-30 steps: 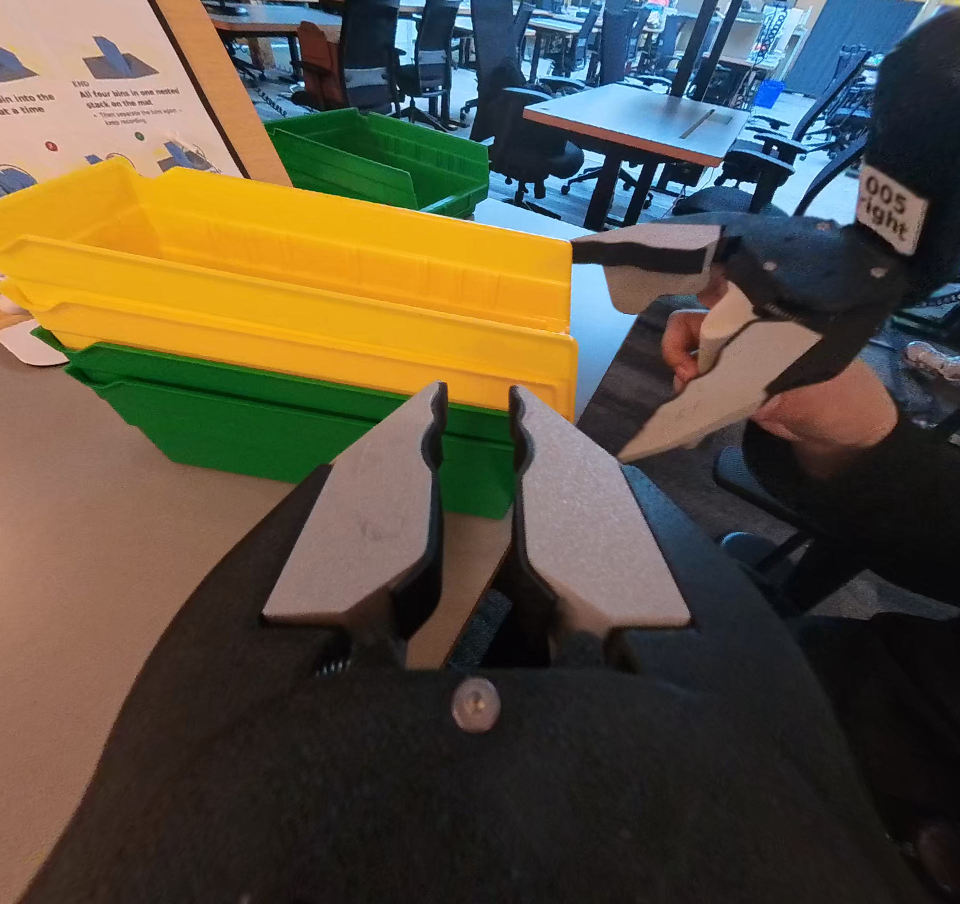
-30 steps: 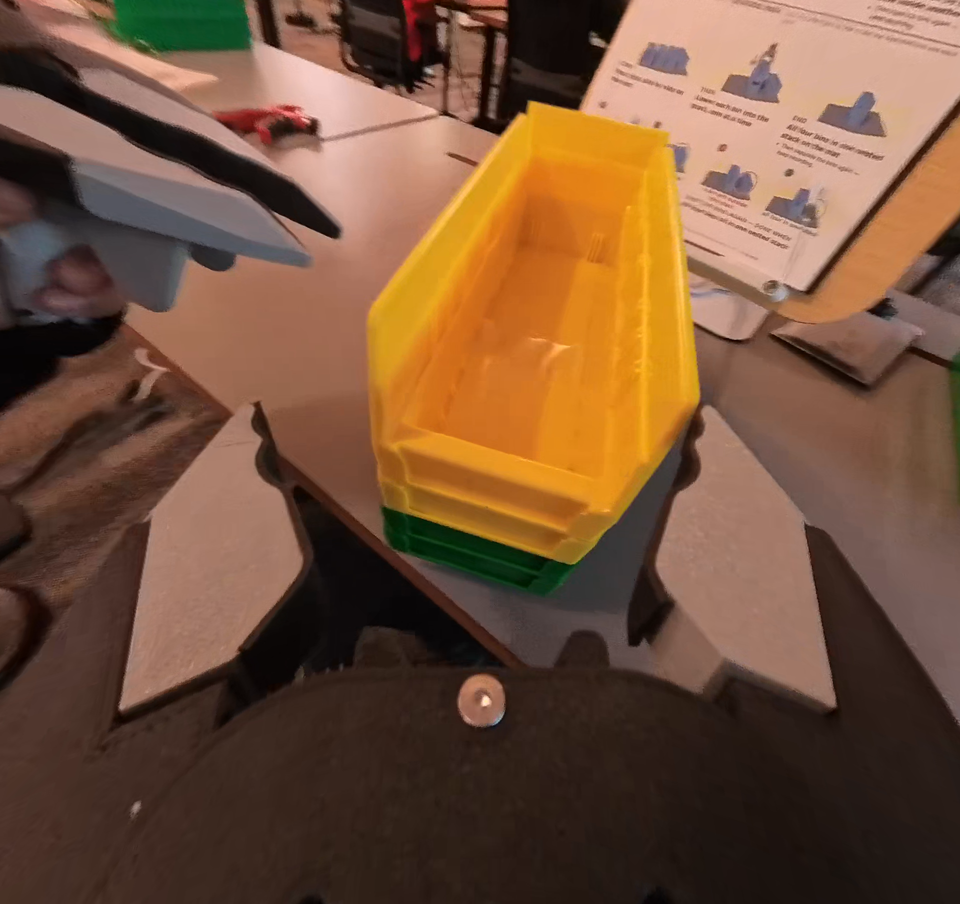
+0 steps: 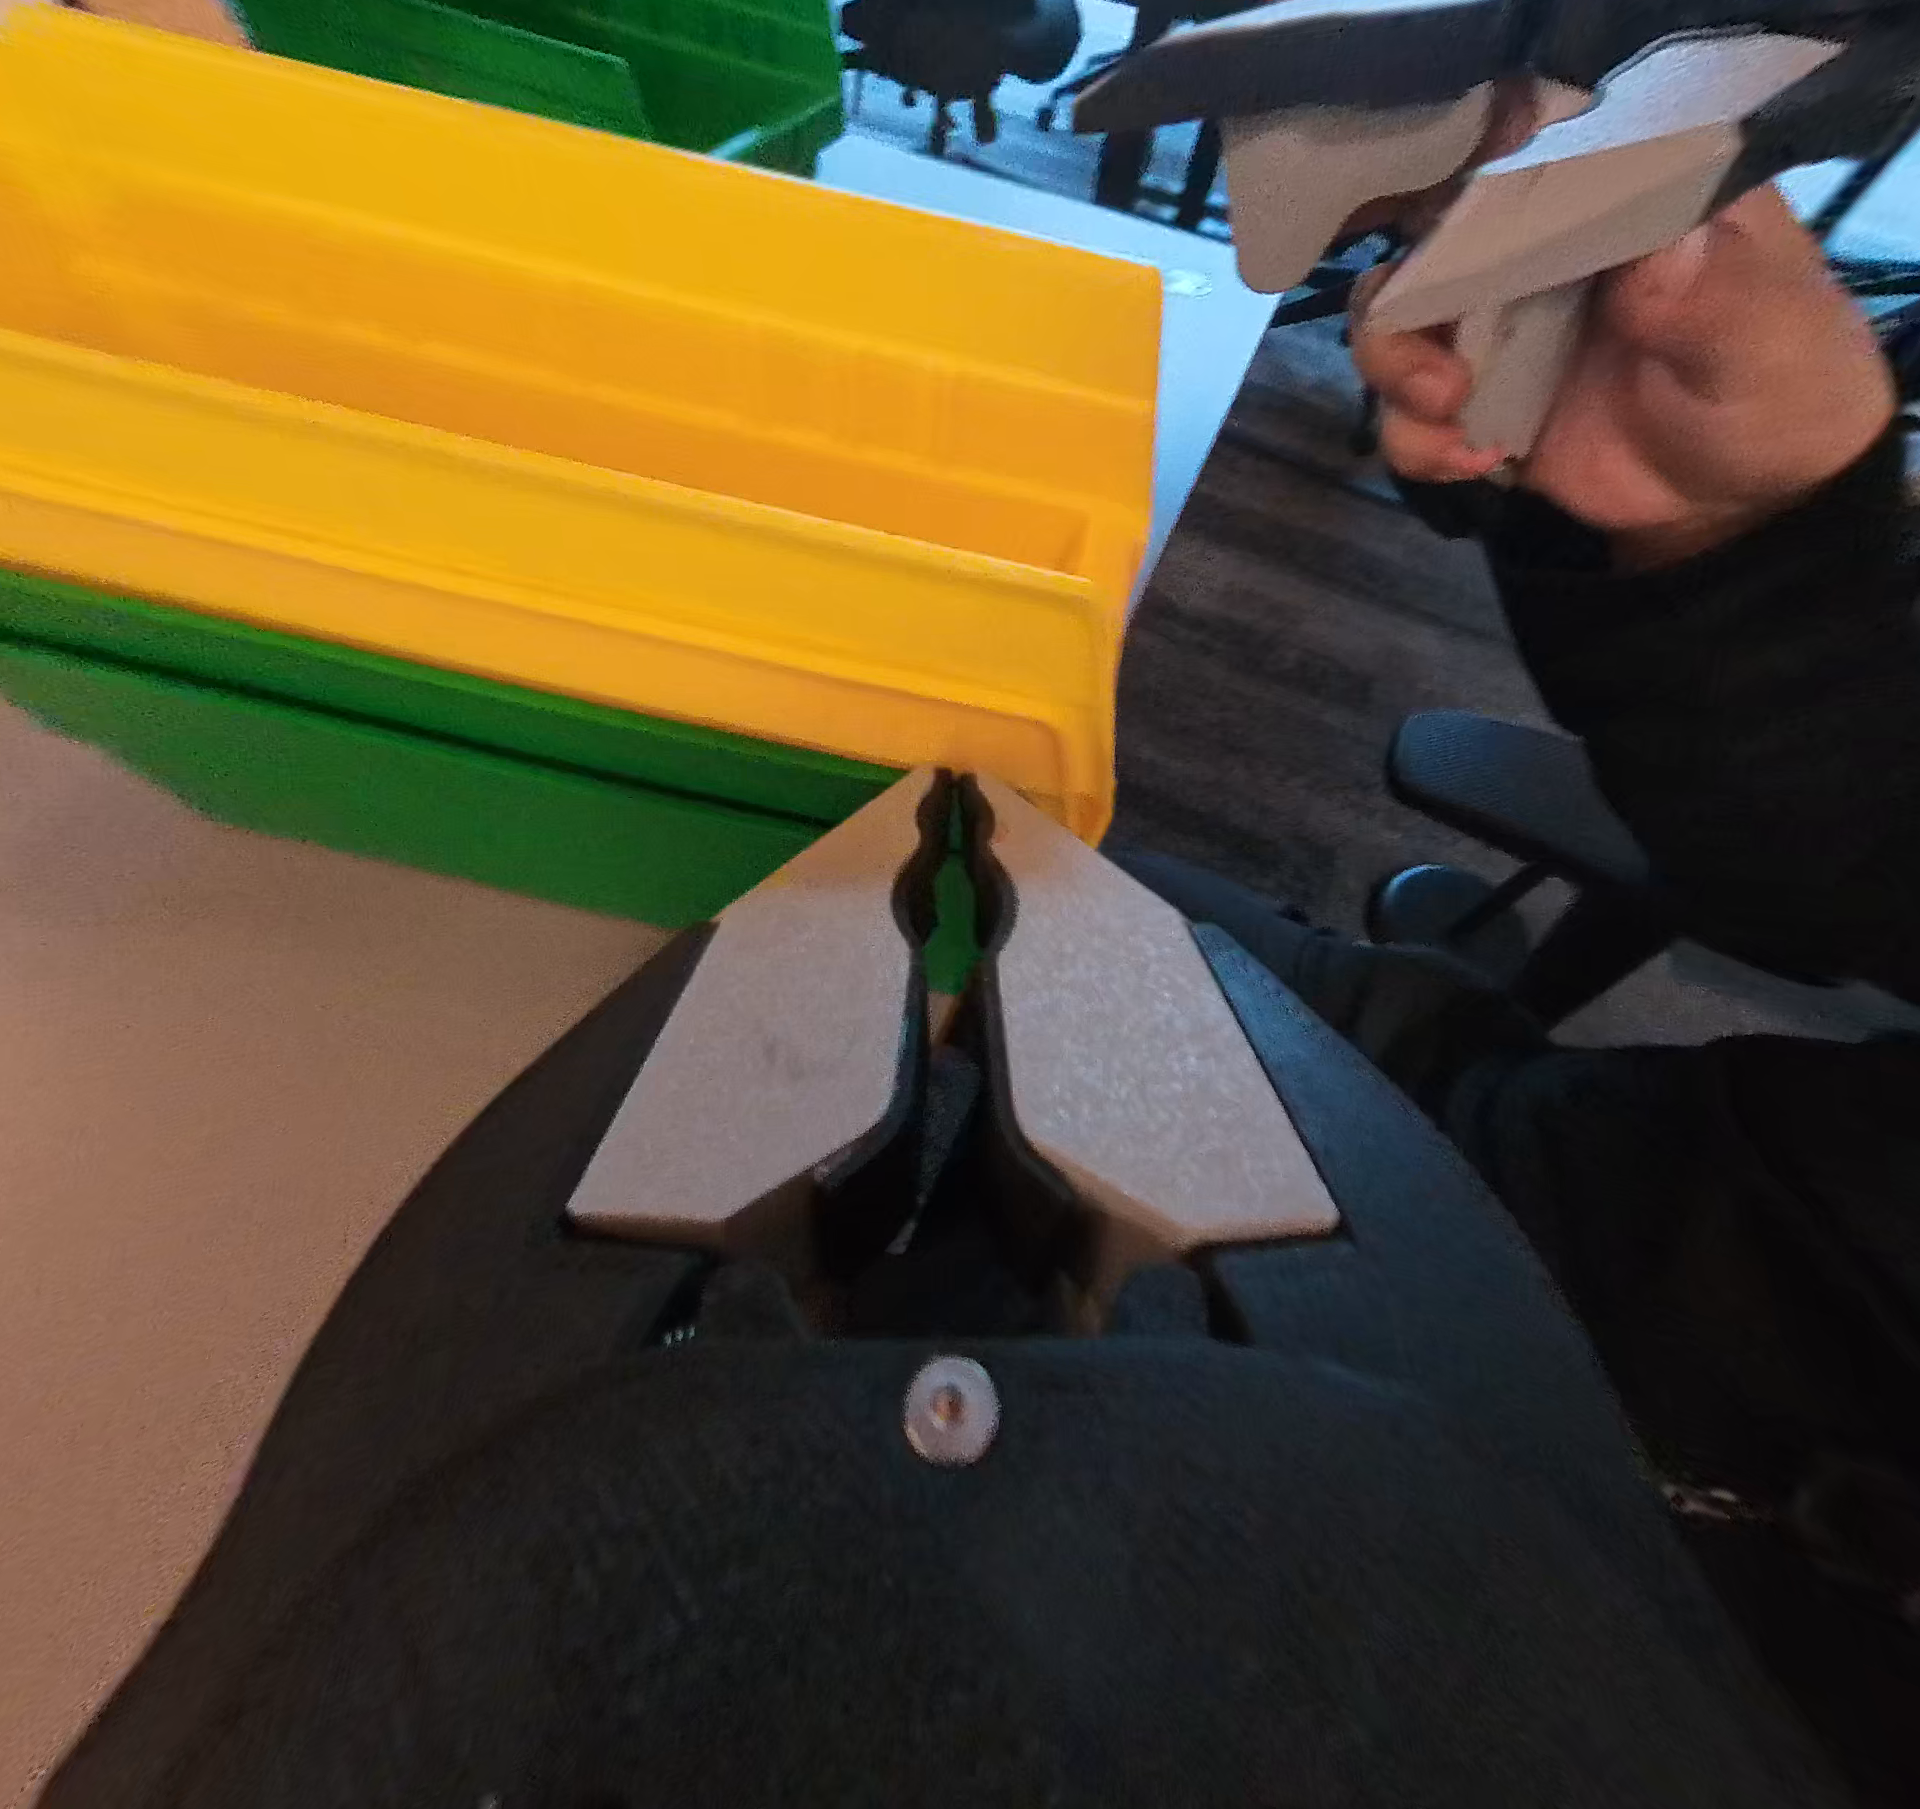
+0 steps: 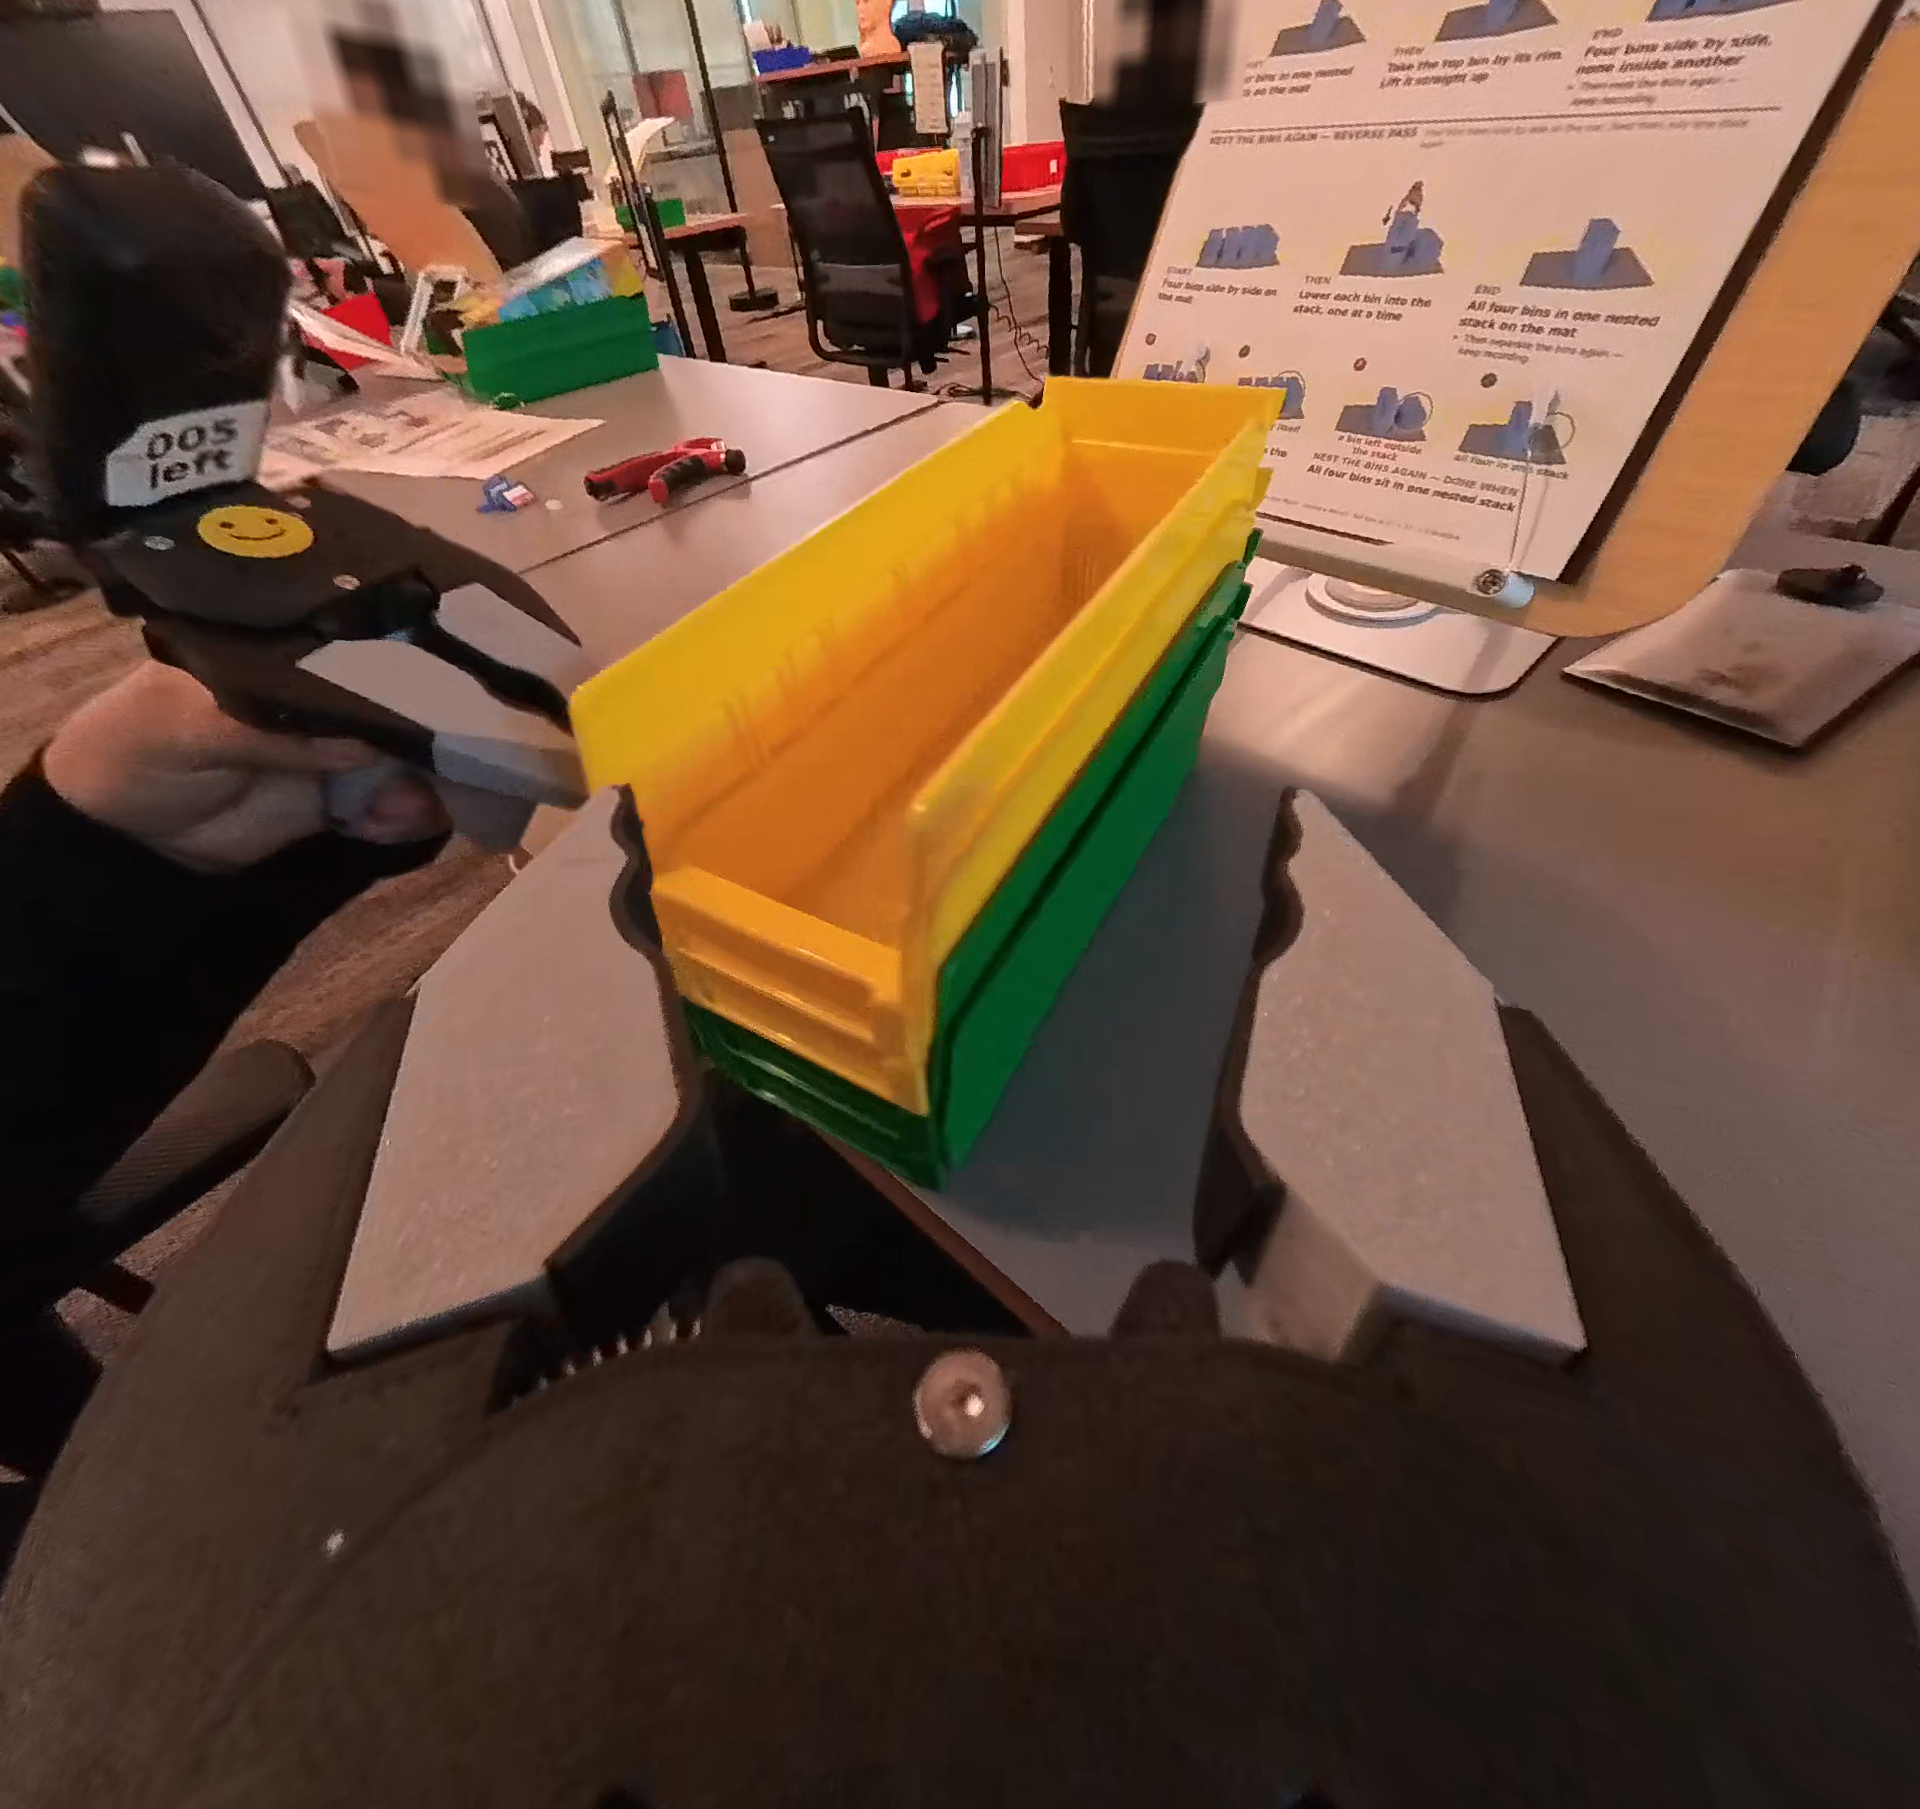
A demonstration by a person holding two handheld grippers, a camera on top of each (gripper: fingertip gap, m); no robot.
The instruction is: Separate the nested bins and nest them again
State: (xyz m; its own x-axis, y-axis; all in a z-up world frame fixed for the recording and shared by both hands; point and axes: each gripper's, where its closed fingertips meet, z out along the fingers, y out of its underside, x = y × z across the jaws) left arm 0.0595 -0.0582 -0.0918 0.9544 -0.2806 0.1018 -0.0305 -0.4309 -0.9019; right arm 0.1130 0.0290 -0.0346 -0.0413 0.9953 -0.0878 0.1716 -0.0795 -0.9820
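Bins [image 4: 904, 783] sit nested, 2 yellow over green, at the table [image 4: 1507, 876] edge. Left gripper [image 3: 958, 791] is pressed together beside the stack's corner; right gripper [image 4: 956, 876] gapes wide, holding nothing.

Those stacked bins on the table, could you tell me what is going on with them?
A person holds a hand-held gripper in each hand at a stack of nested bins, two yellow bins on top of green bins. The left hand-held gripper is nearly shut at the stack's near corner, below the yellow rim; a grip is unclear. The right hand-held gripper is open around the stack's end. No bin is separated yet.
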